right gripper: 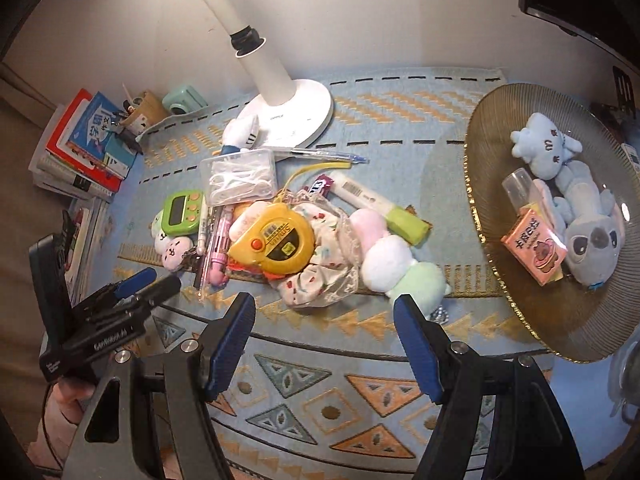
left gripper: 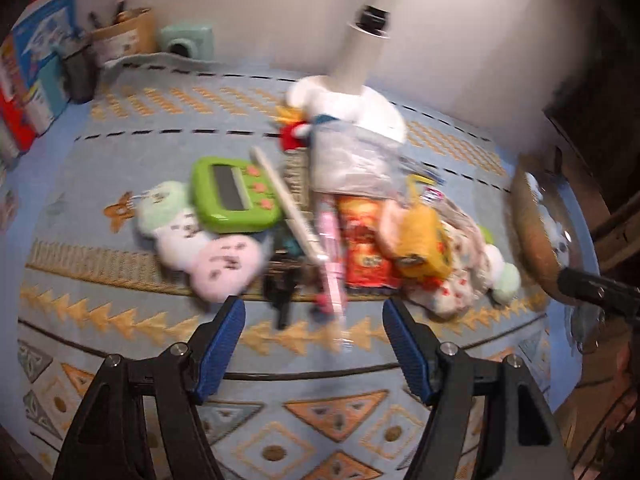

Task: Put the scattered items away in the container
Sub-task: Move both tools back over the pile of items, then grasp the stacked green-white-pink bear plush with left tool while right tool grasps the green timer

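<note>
Hovering over the mess with both tools empty: the left hand-held gripper (left gripper: pixel 314 316) has its blue pads spread wide just short of the pile, and the right hand-held gripper (right gripper: pixel 324 316) is spread too, pinching nothing. The scattered stuff sits heaped mid-counter on a patterned blue cloth (right gripper: pixel 304 400) — a yellow tape measure (right gripper: pixel 272 242) on top of a floral pouch (right gripper: pixel 320 276), a green timer (right gripper: pixel 181 210) at the left edge, pink pens (right gripper: pixel 218 248), a clear box of floss picks (right gripper: pixel 240 176) and pastel plush pieces (right gripper: pixel 394 256). The container looks to be the round gold-rimmed tray (right gripper: pixel 504 128) off to the right, well apart from the pile, already holding a blue plush (right gripper: pixel 588 236) and a small pink box (right gripper: pixel 534 250). My guess is the open jaws are staged for a fresh pick — the tape measure sits highest and nearest, so probably that. The left view is blurred, so its details are fuzzy.
</note>
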